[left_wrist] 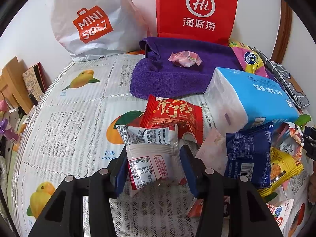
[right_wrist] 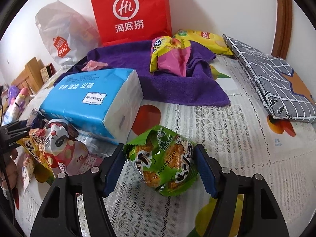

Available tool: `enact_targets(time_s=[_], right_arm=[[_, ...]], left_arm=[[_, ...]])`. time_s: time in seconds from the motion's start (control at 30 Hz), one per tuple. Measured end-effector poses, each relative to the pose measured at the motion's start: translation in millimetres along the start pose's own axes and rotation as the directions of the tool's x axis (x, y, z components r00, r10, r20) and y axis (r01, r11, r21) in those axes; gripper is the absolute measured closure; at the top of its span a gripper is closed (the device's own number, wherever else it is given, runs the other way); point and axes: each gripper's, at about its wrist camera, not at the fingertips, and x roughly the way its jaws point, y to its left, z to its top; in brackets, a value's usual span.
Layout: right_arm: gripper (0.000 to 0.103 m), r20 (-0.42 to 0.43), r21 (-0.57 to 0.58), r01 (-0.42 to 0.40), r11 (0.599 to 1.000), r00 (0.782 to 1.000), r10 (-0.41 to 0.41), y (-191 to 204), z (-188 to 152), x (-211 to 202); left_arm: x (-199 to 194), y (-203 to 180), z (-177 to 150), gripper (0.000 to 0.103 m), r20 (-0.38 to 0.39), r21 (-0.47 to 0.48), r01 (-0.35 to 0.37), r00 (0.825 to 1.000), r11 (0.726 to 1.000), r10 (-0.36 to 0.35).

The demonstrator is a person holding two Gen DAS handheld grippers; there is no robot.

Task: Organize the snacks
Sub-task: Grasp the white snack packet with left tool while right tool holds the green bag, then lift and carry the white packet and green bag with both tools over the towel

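Note:
My left gripper point(left_wrist: 154, 158) is shut on a white and pink snack packet point(left_wrist: 150, 165), with its printed back facing the camera, just above the lace tablecloth point(left_wrist: 65, 130). Beyond it lie a red packet point(left_wrist: 173, 116) and, to the right, a dark blue packet point(left_wrist: 248, 154) and a yellow one point(left_wrist: 284, 167). My right gripper point(right_wrist: 159, 152) is shut on a puffed green snack packet point(right_wrist: 164, 160), both pads against its sides. A heap of packets, one with a panda print point(right_wrist: 59, 142), lies to its left.
A blue tissue pack point(right_wrist: 92, 98) lies between the two grippers. Behind it, a purple towel point(right_wrist: 177, 85) carries a pink candy point(left_wrist: 185, 58) and a yellow-pink bag point(right_wrist: 169, 57). A red paper bag point(right_wrist: 130, 11) and a white plastic bag point(left_wrist: 88, 19) stand against the wall. Folded checked cloth point(right_wrist: 272, 79) lies at the right.

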Motion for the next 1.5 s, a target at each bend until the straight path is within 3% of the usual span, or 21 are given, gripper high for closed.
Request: enact_targets(time_s=[0.27,0.5,0.73,0.93,1.2,1.5], right_arm=[[0.035,0.017,0.012,-0.029,1.000,0.999,0.028,-3,-1,-3],[0.036,0.045,0.048,-0.074,0.996,0.996,0.072,-11,1,-7],[0.037,0.068,0.084,-0.035,0.996,0.997,0.030,-16,-2,-21],[0.037,0.102,0.085,-0.031,0.996,0.995,0.022,-13,7,-48],[0.037,0.145,0.037,-0.027,0.999,0.989,0.021,2,25,-69],[0.037,0.152,0.029,-0.032,0.999,0.988,0.027,8,23,-80]], left_arm=[[-4,-3,-1,0.060,0.012,0.019,0.008,1.000,1.000,-0.008],[-8,4,0,0.072,0.019,-0.012,0.049,0.999,0.999,-0.049],[-15,7,-2,0.073,-0.016,-0.044,0.091,0.996,0.995,-0.092],[-41,-4,-1,0.077,0.002,-0.008,0.110,0.994,0.994,-0.110],[-48,-4,0,0.080,-0.019,-0.023,0.116,0.993,0.993,-0.116],[-74,3,1,0.080,0.023,-0.047,0.159,0.987,0.986,-0.158]])
